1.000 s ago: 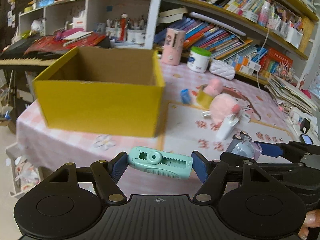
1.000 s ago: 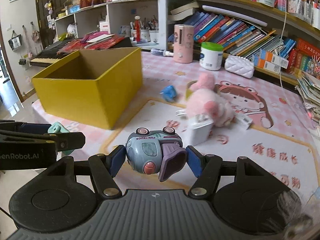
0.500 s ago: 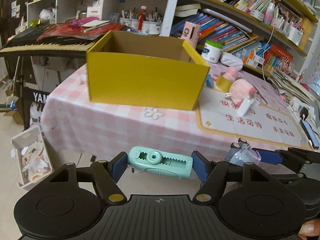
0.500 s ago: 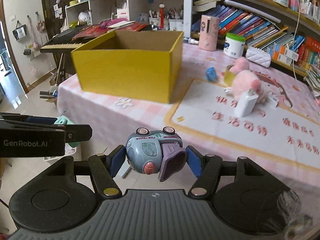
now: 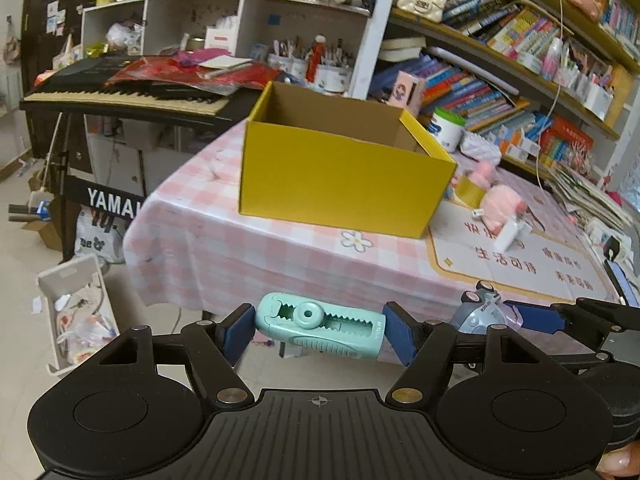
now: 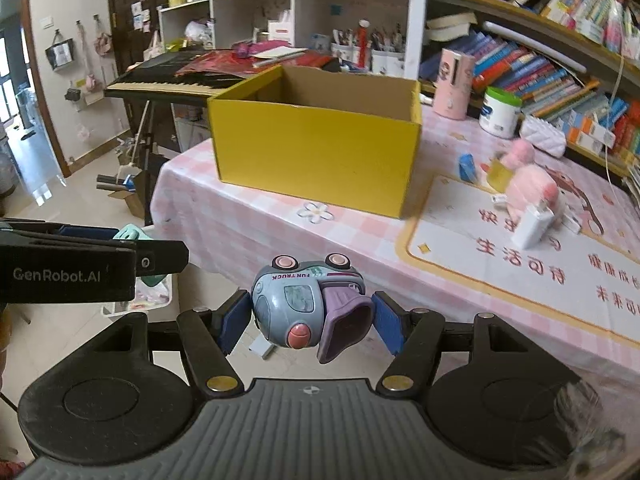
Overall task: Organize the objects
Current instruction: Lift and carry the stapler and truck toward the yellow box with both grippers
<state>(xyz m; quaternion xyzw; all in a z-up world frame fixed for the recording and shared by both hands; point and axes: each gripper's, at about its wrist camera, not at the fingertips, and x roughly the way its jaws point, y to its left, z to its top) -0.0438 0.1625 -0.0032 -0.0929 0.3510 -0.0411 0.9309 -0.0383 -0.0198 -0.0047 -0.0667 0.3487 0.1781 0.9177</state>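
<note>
The green clip lay sideways between the blue pads of the left tongs. The pads pressed on both of its ends, so the tongs gripped it. It hung in the air over the floor, in front of the table and well apart from it. In the right view only a bit of the clip showed, past the side of the left tongs.

The toy truck sat between the blue pads of the right tongs. It lay upside down, with its pink wheels on top and its purple scoop hanging low. The pads touched both of its sides, so these tongs gripped it. It was also in the air, off the near edge of the table. In the left view the truck and the right tongs showed low on the right.

The yellow box stood open on the pink checked table, near its left end. I could not see its floor. To the right of the box lay a pink plush toy, with a white block just in front of it and a small blue thing near the box. A white jar and a pink can stood farther back. Behind the table were shelves of books and a piano keyboard. A white bin sat on the floor on the left.
</note>
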